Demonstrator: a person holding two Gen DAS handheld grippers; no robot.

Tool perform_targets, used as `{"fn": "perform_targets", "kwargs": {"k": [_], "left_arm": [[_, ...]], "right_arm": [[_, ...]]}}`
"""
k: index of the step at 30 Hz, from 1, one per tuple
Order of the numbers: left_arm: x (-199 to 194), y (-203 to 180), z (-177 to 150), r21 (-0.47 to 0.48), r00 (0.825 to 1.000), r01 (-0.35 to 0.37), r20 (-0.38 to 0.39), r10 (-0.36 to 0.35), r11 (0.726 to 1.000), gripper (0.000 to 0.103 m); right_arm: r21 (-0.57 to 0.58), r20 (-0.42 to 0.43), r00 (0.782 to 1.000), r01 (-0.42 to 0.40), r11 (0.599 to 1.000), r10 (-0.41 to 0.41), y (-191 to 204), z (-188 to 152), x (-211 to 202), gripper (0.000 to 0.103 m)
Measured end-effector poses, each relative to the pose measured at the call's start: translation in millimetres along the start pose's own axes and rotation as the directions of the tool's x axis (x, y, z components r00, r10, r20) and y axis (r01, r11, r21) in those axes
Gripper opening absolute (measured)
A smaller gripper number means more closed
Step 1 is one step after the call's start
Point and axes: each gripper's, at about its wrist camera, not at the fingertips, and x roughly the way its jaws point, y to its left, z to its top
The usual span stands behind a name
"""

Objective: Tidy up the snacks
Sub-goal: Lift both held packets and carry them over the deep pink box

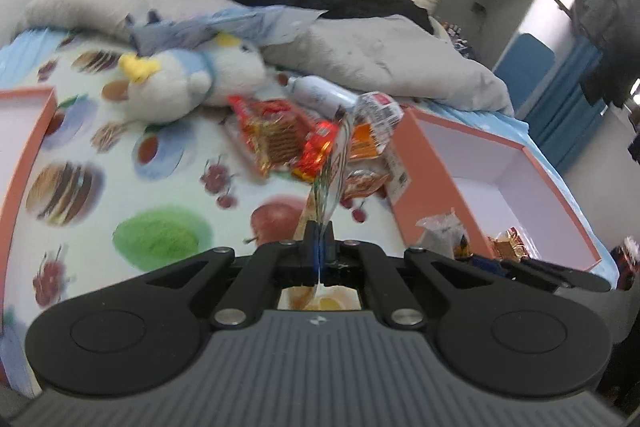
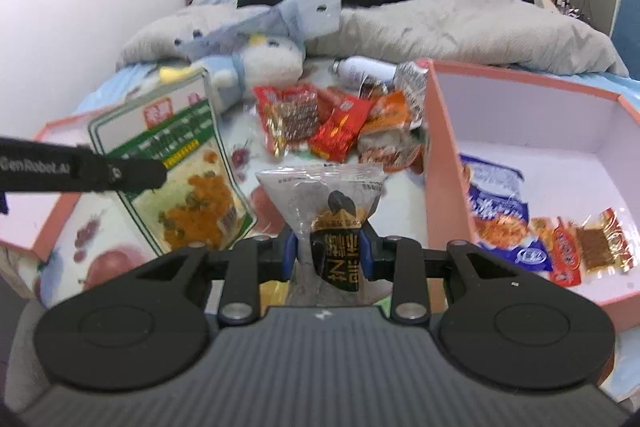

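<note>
Left tool [image 1: 319, 227] pinches the flat green-bordered pouch [image 2: 180, 163] by its edge; right tool [image 2: 328, 247] clamps the crinkly clear packet [image 2: 324, 203] mid-body. Both look light, floppy and slippery.

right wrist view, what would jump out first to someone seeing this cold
First, the clear packet with the black label pinched dead centre in the right gripper, and the big green-bordered packet the left gripper holds up at the left. Behind them a pile of red and orange snacks lies on the fruit-print sheet, beside the pink box at the right, which already has packets in it.
</note>
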Motion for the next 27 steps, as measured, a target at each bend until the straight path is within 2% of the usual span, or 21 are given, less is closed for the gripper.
{"fn": "perform_targets", "kwargs": {"k": [9,14,18,27], "left_arm": [[-16.0,-39.4,35.6,0.062,0.998,0.038,0.037,-0.040,0.997,0.000],[-38.4,-65.9,63.6,0.097,0.992,0.082,0.091,-0.091,0.992,0.000],[-54.1,-85.5,86.5,0.128,0.983,0.096,0.146,-0.115,0.987,0.000],[-78.6,-129.2,121.4,0.170,0.964,0.166,0.179,-0.196,0.971,0.000]], "right_arm": [[0.018,0.075,0.997,0.017,1.000,-0.018,-21.2,25.7,-30.7,0.034],[0.023,0.139,0.990,0.026,0.999,-0.029,-31.2,47.2,-51.8,0.034],[0.009,0.201,0.979,0.040,0.999,-0.041,-36.7,69.2,-69.0,0.034],[-0.003,0.316,0.947,0.066,0.998,-0.062,-54.0,113.6,-105.6,0.034]]}}
